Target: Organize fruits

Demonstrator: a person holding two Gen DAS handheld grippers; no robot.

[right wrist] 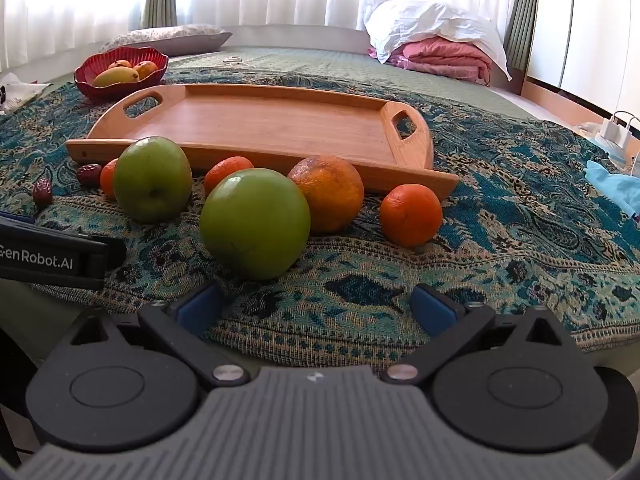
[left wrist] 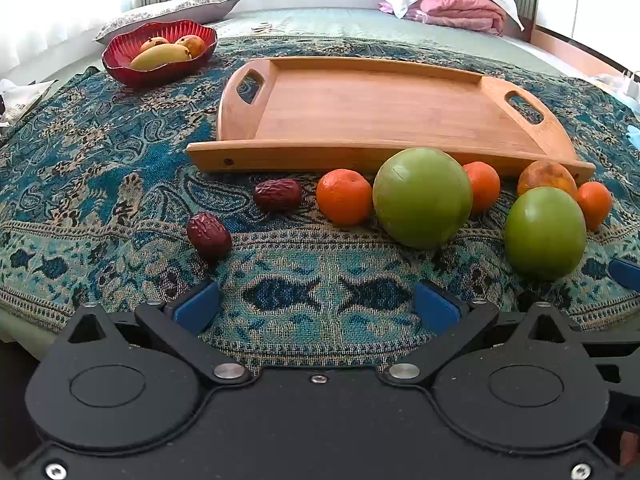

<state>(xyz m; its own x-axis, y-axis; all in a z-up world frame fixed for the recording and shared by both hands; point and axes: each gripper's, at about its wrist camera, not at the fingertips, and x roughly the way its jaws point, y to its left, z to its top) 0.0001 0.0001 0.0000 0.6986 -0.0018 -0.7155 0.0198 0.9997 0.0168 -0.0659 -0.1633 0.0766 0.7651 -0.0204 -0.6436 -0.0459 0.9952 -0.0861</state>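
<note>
Loose fruit lies on the patterned cloth in front of an empty wooden tray [left wrist: 360, 108] [right wrist: 280, 120]. Two green apples [left wrist: 422, 198] [left wrist: 545, 233] [right wrist: 255, 224] [right wrist: 152, 179], three small tangerines [left wrist: 344, 202] [left wrist: 484, 186] [left wrist: 595, 204] [right wrist: 411, 214], a larger mottled orange [left wrist: 546, 178] [right wrist: 328, 196] and two red dates [left wrist: 278, 195] [left wrist: 209, 235] [right wrist: 89, 175] form a row. My left gripper [left wrist: 316, 306] is open over bare cloth, short of the fruit. My right gripper [right wrist: 316, 306] is open too, just below the near green apple. Neither holds anything.
A red bowl [left wrist: 120, 62] [right wrist: 86, 76] with mangoes stands at the back left beyond the tray. Pillows and folded bedding [right wrist: 440, 56] lie at the far side of the bed. The left gripper's body [right wrist: 52, 256] shows at the right wrist view's left edge.
</note>
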